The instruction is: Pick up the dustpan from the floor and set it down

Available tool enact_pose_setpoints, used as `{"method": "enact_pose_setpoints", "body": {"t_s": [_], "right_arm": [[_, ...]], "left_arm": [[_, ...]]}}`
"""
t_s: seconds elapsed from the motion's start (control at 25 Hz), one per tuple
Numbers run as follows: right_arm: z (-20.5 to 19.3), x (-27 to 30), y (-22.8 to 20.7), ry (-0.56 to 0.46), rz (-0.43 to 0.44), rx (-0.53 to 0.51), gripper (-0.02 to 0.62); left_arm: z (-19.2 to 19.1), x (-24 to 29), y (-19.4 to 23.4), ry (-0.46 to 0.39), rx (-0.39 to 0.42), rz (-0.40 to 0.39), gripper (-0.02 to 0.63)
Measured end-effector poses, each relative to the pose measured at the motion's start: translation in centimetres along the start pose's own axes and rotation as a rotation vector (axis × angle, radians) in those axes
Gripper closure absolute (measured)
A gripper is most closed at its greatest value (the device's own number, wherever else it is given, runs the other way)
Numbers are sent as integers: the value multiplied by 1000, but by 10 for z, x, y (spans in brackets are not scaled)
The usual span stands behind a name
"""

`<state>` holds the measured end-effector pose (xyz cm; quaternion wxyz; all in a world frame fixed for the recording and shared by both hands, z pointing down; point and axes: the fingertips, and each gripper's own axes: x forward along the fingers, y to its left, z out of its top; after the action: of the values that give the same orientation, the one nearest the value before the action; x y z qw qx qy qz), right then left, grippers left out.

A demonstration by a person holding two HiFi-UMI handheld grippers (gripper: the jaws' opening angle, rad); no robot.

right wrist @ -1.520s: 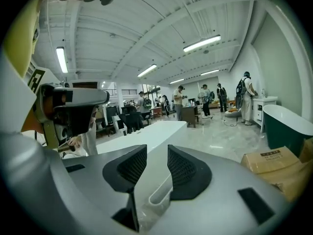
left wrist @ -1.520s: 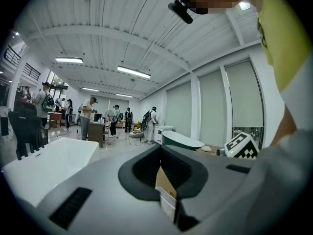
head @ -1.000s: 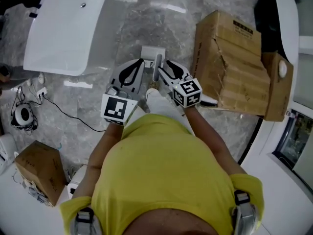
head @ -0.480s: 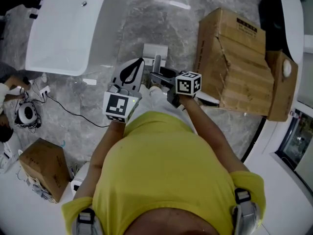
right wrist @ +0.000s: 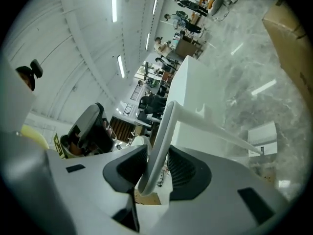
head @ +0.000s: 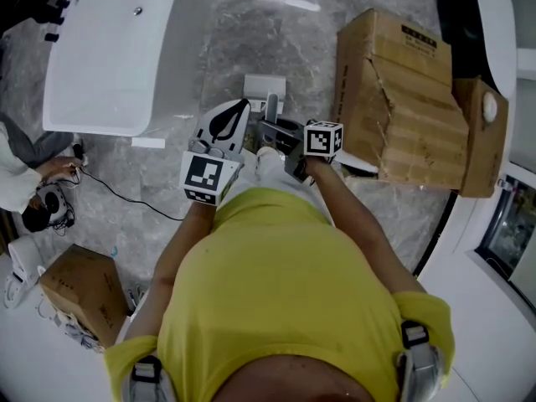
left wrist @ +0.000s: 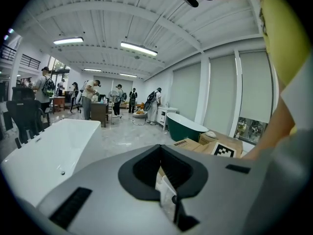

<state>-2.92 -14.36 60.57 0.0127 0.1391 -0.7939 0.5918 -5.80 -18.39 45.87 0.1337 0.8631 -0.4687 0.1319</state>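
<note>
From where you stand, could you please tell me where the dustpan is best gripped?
Take the dustpan by its long slim handle, from the side: it rises clear of the pan, and the right gripper's fingers are closing on it.

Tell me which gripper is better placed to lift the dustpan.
Right. The right gripper is closing its jaws with the dustpan handle between them, while the left gripper is shut on nothing beside it.

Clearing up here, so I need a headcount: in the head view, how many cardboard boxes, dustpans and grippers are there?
Cardboard boxes: 3
Dustpan: 1
Grippers: 2, the left gripper and the right gripper, its jaws closing round the dustpan handle
Total: 6
</note>
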Motion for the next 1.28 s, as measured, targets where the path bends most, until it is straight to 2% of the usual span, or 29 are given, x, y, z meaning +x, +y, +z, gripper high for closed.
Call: {"method": "enact_pose_setpoints", "body": {"t_s": [0.2, 0.4, 0.52, 0.64, 0.88, 1.16, 1.28], "right_arm": [[12, 1, 3, -52, 7, 31, 479], [40, -4, 19, -136, 37, 40, 472], [53, -11, 43, -155, 56, 47, 472], [61, -20, 77, -142, 64, 10, 463], [77, -35, 146, -144, 138, -55, 454], [84, -61, 188, -196, 159, -68, 451], [93, -67, 206, -214, 177, -112, 446]], "left_arm": [[1, 3, 1, 0, 3, -22, 604], [10, 2, 3, -25, 3, -24, 604], [17, 0, 5, -41, 3, -23, 604], [23, -1, 6, -53, 4, -24, 604], [38, 0, 3, -84, 19, -49, 604], [57, -4, -6, -126, 38, -71, 604], [63, -5, -3, -137, 43, -70, 604]]}}
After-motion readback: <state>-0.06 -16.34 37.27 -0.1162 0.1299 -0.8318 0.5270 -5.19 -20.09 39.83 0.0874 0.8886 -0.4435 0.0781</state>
